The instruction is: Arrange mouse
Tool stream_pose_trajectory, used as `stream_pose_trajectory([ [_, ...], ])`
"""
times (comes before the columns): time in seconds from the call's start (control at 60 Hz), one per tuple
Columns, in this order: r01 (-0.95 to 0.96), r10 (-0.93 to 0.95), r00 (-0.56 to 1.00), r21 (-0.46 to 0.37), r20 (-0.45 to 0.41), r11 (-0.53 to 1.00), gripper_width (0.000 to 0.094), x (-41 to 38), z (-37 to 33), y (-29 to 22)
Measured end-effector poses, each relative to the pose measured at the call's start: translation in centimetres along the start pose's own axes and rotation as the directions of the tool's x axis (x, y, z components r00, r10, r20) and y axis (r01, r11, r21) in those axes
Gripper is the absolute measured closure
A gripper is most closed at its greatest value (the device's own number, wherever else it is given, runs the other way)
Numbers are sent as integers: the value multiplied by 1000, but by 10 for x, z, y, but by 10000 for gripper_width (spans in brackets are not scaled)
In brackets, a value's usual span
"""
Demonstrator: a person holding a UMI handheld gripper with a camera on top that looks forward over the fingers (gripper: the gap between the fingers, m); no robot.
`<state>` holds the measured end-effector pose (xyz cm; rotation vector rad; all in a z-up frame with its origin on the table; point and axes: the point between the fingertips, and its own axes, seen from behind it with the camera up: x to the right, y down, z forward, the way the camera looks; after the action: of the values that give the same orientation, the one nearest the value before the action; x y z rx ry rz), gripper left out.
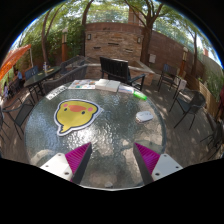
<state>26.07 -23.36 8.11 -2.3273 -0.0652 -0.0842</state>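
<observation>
Sunlit patio: glass table, chairs, brick wall, trees.

**Mouse and mat: position**

Small pale mouse lies flat on the glass table, beyond the right finger of the gripper; details are too small to tell. Yellow duck-shaped mouse mat lies flat beyond the left finger, well apart from the mouse.
</observation>
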Motion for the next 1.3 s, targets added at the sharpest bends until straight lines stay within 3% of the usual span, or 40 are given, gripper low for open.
stream_pose_trajectory([
  [0.183,-37,39,999,49,-34,998,79,75,94,-19],
  [0.35,-67,68,997,40,-28,997,76,105,164,-34],
  [0.733,-156,158,987,46,-33,987,100,135,234,-75],
  [0.783,-160,162,986,44,-47,986,130,137,242,-79],
  [0.9,-152,155,986,51,-64,987,304,141,250,-86],
  [0.95,-145,148,987,53,-67,988,451,142,253,-88],
  [1.183,-108,112,987,43,-111,993,569,144,243,-88],
  [1.3,-120,139,975,116,-175,986,576,154,202,-121],
])
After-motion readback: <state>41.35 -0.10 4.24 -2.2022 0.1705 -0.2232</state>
